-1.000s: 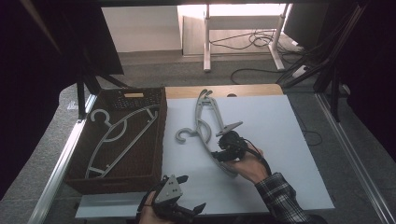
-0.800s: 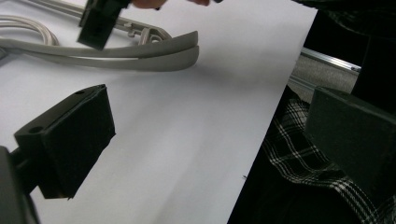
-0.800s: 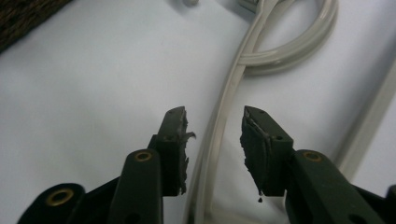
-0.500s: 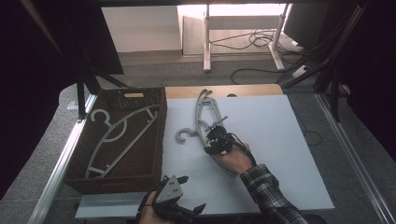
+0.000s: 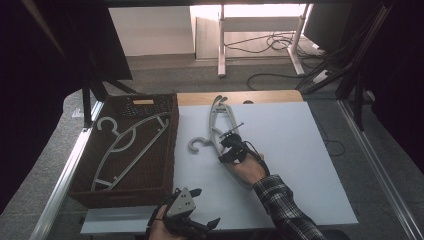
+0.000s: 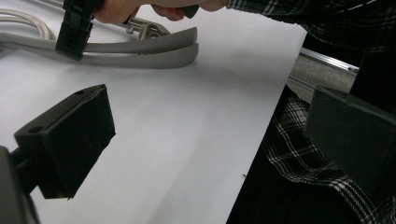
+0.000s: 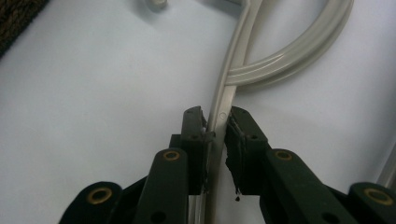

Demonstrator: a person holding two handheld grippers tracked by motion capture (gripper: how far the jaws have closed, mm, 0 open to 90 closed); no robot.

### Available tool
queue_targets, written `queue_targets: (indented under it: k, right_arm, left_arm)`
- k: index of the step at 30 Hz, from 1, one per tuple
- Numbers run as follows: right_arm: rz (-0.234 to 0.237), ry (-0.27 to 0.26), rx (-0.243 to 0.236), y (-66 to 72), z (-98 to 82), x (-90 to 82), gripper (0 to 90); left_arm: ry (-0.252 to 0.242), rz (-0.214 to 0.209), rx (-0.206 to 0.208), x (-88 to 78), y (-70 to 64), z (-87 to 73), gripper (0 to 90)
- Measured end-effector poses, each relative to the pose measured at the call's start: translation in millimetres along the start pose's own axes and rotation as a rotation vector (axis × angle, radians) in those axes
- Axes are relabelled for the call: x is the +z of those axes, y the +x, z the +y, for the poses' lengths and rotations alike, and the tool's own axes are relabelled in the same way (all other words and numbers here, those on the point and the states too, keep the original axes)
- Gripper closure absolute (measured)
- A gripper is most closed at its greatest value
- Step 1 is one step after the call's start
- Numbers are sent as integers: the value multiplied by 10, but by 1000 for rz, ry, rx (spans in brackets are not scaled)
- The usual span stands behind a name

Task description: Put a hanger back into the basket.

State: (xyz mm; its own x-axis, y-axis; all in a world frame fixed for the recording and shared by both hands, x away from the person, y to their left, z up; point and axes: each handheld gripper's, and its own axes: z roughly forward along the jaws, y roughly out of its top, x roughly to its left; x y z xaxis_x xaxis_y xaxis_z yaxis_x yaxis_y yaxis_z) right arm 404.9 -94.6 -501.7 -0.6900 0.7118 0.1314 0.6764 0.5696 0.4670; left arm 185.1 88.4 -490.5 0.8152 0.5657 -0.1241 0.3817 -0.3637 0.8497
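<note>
A pale grey plastic hanger [image 5: 218,134] with curved ribbed arms lies on the white tabletop [image 5: 300,150], the right gripper [image 7: 216,128] pinching its thin bar, the left gripper [image 5: 187,220] spread wide.

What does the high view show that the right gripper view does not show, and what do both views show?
High view alone: the brown basket with a grey hanger lying in it, and the left gripper at the near table edge. Right gripper view alone: how its two jaws close on the thin bar of the hanger on the table. Both: that hanger, the right gripper and the white tabletop.
</note>
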Motion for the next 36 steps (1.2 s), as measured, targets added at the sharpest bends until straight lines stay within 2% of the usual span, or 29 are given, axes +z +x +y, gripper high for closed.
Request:
queue_targets:
  k: [6,8,10,14,21,29,32,36]
  right_arm:
    - [-18,-34,65,-43,-8,-83,817]
    - [-24,-36,72,-56,-8,-99,821]
    - [-2,-52,93,-97,-15,-155,823]
    - [3,-86,109,-96,-21,-227,823]
    - [20,-129,117,-102,-39,-333,824]
    - [52,-197,118,-124,-62,-532,825]
    - [75,-224,113,-133,-101,-629,825]
    - [91,-246,108,-139,-148,-691,824]
  left_arm:
    - [-4,0,-2,-10,7,3,20]
    - [-4,-1,-3,-10,8,3,20]
    - [-5,-1,-4,-9,9,3,20]
    - [-7,4,-5,-14,12,4,20]
    - [-12,5,-13,-25,26,5,20]
    - [-18,2,-22,-27,29,10,22]
    - [-24,-5,-49,-34,42,17,24]
    - [-30,-9,-62,-42,50,21,27]
